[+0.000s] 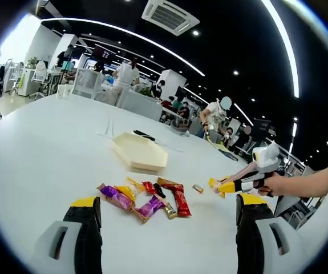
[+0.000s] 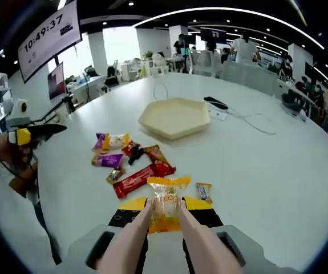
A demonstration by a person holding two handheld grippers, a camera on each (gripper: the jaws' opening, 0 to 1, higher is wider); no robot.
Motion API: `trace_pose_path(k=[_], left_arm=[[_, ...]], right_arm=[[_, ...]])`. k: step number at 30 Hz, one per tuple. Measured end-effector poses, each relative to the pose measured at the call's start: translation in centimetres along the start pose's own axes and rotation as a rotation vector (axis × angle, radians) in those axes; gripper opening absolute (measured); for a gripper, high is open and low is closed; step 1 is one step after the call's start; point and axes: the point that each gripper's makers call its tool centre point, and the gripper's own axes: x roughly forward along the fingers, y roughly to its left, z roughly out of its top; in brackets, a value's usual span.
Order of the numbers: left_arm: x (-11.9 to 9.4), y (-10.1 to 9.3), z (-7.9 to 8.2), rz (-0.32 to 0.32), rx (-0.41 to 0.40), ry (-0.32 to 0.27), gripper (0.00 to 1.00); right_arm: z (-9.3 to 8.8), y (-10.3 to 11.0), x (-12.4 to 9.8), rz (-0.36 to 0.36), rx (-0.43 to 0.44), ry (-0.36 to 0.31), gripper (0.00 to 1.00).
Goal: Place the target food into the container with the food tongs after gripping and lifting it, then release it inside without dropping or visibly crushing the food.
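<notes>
Snacks in bright wrappers point(image 1: 145, 200) lie scattered at the centre of the left gripper view, on a white table point(image 1: 44, 148). At the lower left and lower right of that frame rise the two yellow-tipped jaws of the left gripper point(image 1: 169, 208), set wide apart with nothing between them. Just above the pile, toward upper centre, sits a cream hexagonal container point(image 1: 141, 153), with nothing in it. To the right of the pile a small single candy point(image 1: 198, 188) lies alone, and at the right edge a person's hand brings in the right gripper point(image 1: 223, 185), pink tongs point(image 1: 245, 170) clamped in it and a yellow packet at the tips.

In the right gripper view, the left gripper point(image 2: 38, 132) enters at the far left. Right of it the snack pile point(image 2: 126, 160) sits mid-frame, with the container point(image 2: 175, 117) above it near upper centre. At lower centre the right gripper point(image 2: 165, 211) has its jaws pressed on the pink tongs point(image 2: 169, 240), whose tips pinch a yellow packaged cake point(image 2: 166, 201) just beside a long red bar point(image 2: 141, 177); I cannot tell whether the cake is lifted off the table. A small wrapped candy point(image 2: 204, 191) lies right of it.
</notes>
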Motion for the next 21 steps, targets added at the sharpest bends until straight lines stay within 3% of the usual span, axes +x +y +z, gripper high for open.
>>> trace_pose_path(k=[7,11,18,21], left_arm=[[0.2,0.1,0.6,0.01,0.022,-0.012,0.99],[0.3,0.1,0.4,0.02,0.016,-0.001,0.99],[0.2,-0.8,0.9,0.007,0.025,-0.017,0.99],[0.5,-1.0,0.3,-0.001,0.025,0.008,0.99]], right_arm=[[1.0,-0.6,-0.5,-0.007,0.011,-0.031,0.21],[1.5,-1.2,-1.1,-0.025,0.061,-0.057,0.21],[3.1,-1.8,-1.8,-0.044,0.052,-0.084,0.21],[4.3,-2.1,-2.6,-0.049,0.092,-0.107,0.21]])
